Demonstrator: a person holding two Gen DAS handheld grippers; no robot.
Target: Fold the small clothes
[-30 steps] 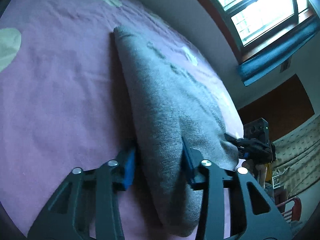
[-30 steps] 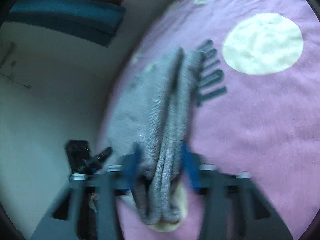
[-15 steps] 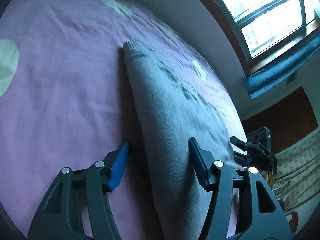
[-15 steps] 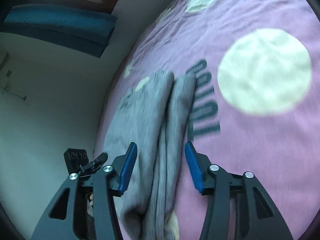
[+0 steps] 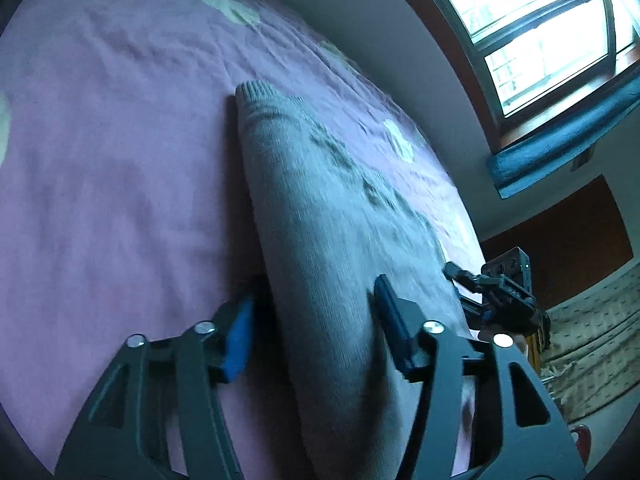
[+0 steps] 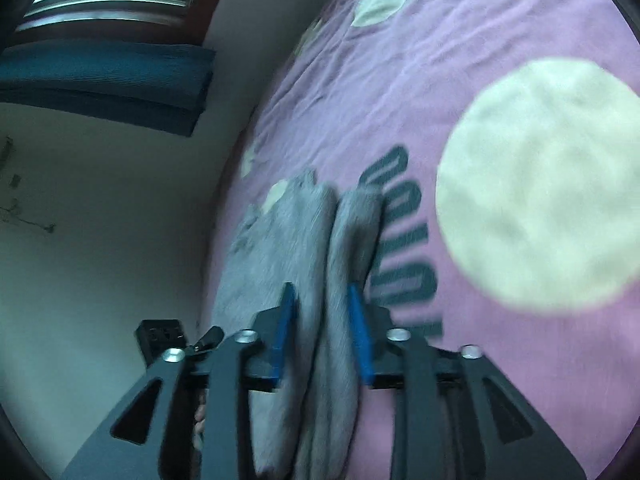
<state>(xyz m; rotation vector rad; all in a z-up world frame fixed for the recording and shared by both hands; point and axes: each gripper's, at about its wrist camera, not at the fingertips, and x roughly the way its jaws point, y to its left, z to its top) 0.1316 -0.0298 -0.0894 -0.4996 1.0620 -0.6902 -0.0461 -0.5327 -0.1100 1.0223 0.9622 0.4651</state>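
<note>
- Down on the purple bedspread (image 5: 100, 200), lying lengthwise: folded grey sweater (image 5: 332, 240), near the wall-side edge.
- Left gripper (image 5: 312, 320) spread wide, astride the sweater's near end, blue pads (image 5: 237, 336) either side, gripping nothing.
- Right gripper (image 6: 320, 320) parted, straddling the sweater's doubled edge (image 6: 336, 280); clamped or not, cannot tell through blur.
- Beside the sweater: dark lettering (image 6: 404, 240) and a cream dot (image 6: 540, 184).

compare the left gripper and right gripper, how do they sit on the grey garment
The left gripper has its fingers spread wide across the grey garment; the right gripper has its fingers closer together around a narrower bunch of folds. Both straddle the garment with blue pads, open, on the purple bedcover.
</note>
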